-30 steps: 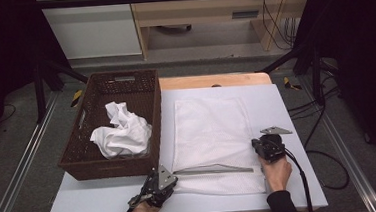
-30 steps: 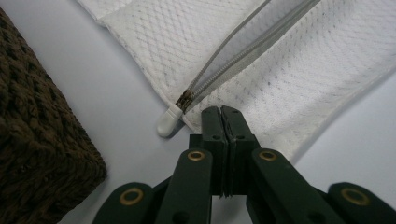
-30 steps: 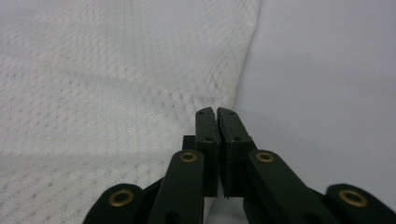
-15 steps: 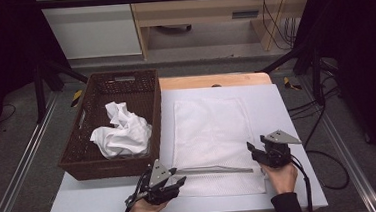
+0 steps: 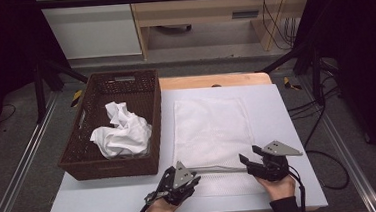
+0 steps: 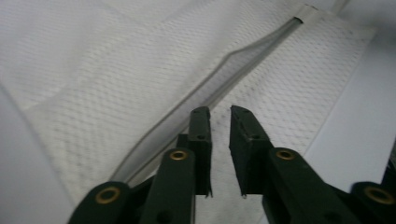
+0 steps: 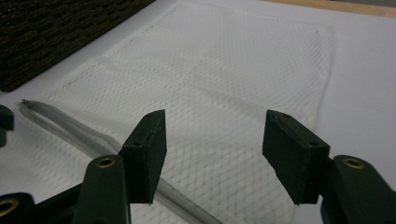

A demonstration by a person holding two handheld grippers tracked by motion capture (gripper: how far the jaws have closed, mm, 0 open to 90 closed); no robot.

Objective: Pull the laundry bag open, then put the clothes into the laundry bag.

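Two grippers low in the high view, over the near end of a white mesh bag (image 5: 212, 134) spread flat mid-frame on a white table (image 5: 288, 129). Left gripper (image 5: 193, 178) at bottom centre, jaws just closing to a narrow gap, nothing between them, tips over the bag's zipper (image 6: 219, 84). Right gripper (image 5: 243, 159) lower right, jaws wide, holding nothing. Brown basket (image 5: 79, 158) at left, with crumpled white cloth (image 5: 122, 133) inside.
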